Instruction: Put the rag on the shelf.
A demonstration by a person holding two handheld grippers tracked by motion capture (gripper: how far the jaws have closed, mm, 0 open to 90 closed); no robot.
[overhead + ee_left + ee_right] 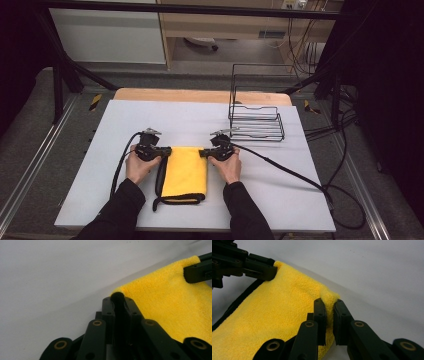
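— So how far along does this look?
— Both far corners of the yellow towel (186, 171) are pinched, though it lies flat on the surface (100, 165), folded, I think. Any lifting or folding is yet to come.
— Which tool has which corner?
— The left tool (119, 305) is clamped on the black-edged corner, the right tool (329, 312) on the opposite one.
— And the wire rack (256, 122)?
— Apart, beyond the right hand (227, 167).
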